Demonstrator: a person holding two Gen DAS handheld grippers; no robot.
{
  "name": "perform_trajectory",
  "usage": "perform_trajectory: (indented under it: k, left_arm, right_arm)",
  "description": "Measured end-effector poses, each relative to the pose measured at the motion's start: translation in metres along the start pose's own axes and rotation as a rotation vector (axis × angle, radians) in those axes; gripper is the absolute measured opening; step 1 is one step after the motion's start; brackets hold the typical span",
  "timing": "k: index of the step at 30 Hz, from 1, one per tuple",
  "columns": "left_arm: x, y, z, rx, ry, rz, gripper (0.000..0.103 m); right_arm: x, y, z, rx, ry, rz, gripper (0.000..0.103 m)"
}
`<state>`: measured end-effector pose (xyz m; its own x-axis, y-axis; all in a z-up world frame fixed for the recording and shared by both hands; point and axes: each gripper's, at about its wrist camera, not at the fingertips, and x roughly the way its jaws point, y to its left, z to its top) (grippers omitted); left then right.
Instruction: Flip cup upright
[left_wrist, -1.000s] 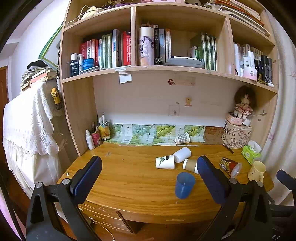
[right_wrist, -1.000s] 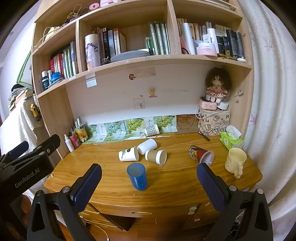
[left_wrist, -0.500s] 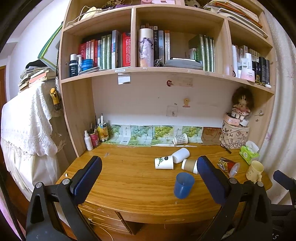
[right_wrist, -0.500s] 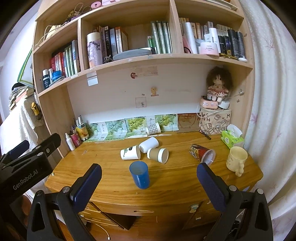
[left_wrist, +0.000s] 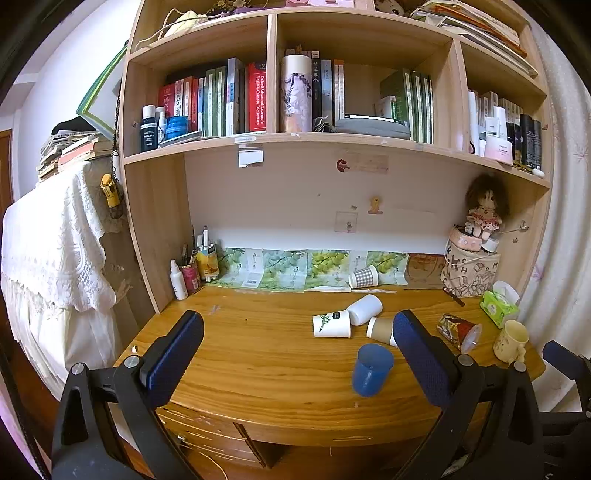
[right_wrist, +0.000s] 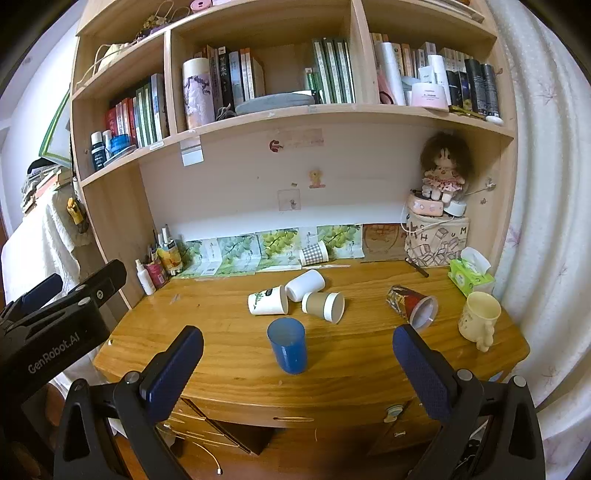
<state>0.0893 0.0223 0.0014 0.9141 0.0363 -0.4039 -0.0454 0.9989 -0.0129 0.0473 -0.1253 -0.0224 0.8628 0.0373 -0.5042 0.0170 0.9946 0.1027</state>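
A tall light-wood bookshelf unit filled with books stands over a curved-front varnished wooden desk; its top shelves are cut off by the frame edge in both views. White curtain fabric closes the right side.

The left gripper is held in front of the desk edge with its blue-padded jaws spread wide, nothing between them. The right gripper is likewise spread wide and holds nothing. In the right wrist view the left gripper's black body shows at the left edge, its tip out of frame.

On the desk:
- A blue translucent plastic cup stands upright near the front edge, mouth up.
- A cream ceramic mug stands at the right end.
- A dark patterned paper cup lies on its side, mouth toward the front.
- A brown kraft paper cup lies on its side; in the left wrist view the right jaw pad hides part of it.
- A white paper cup with green leaf print lies on its side, touching a plain white paper cup, also toppled.
- A grey checked paper cup lies against the back wall.

Print on the cups is too small to read.
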Motion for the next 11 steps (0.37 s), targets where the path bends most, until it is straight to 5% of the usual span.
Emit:
perform_trajectory:
  k: [11]
  left_arm:
    - [0.013, 0.012, 0.002, 0.002, 0.009, 0.015, 0.103]
  right_arm:
    - [0.01, 0.009, 0.002, -0.015, 0.026, 0.006, 0.103]
